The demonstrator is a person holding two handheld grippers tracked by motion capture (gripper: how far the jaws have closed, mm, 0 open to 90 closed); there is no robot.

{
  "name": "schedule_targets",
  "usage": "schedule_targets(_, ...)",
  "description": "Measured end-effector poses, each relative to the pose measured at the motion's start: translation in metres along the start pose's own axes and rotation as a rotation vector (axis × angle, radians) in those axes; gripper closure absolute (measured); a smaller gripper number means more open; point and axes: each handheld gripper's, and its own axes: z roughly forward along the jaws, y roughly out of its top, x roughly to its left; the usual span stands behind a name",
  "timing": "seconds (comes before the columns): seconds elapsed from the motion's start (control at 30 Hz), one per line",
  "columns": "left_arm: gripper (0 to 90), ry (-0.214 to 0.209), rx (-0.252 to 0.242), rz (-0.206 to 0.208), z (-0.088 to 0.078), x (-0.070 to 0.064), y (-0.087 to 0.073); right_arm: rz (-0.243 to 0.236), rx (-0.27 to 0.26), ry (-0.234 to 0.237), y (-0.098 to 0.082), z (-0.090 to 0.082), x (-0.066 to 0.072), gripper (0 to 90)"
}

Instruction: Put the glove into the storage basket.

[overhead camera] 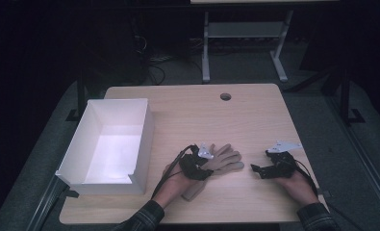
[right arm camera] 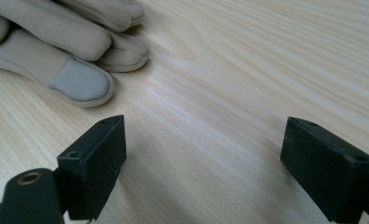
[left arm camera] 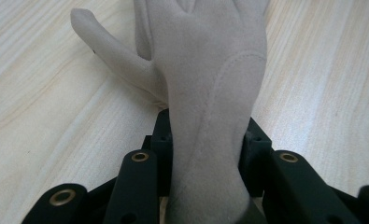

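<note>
A beige suede glove (overhead camera: 224, 159) lies flat on the wooden table (overhead camera: 235, 120), fingers pointing away to the right. My left gripper (overhead camera: 204, 166) sits over its palm. In the left gripper view the glove (left arm camera: 205, 79) runs up between the two black jaws, and both pads press against its sides near the wrist. My right gripper (overhead camera: 256, 169) rests on the table to the right of the glove, jaws wide apart, with bare wood between them (right arm camera: 203, 149). The glove's fingertips (right arm camera: 79, 81), one with a grey tip, lie just beyond its left jaw.
An open white box (overhead camera: 146, 127) stands at the table's left side, beside the left hand. A round cable hole (overhead camera: 225, 96) is near the far edge. Beyond the table stands another desk's metal frame (overhead camera: 206, 53) on a dark floor.
</note>
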Motion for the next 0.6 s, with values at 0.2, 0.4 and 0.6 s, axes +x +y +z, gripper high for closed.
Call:
schedule_targets(0.2,65.8,-0.043,-0.019,-0.048,-0.011,0.004,0.004,0.0,0.0,0.0,0.0,0.0,0.0,13.9)
schedule_targets(0.4,65.7,-0.05,-0.045,-0.092,-0.028,0.009,0.01,0.0,0.0,0.0,0.0,0.0,0.0,13.9)
schedule_targets(0.6,65.6,-0.034,-0.065,-0.122,-0.051,0.015,0.018,0.0,-0.002,0.0,0.0,0.0,0.0,13.9)
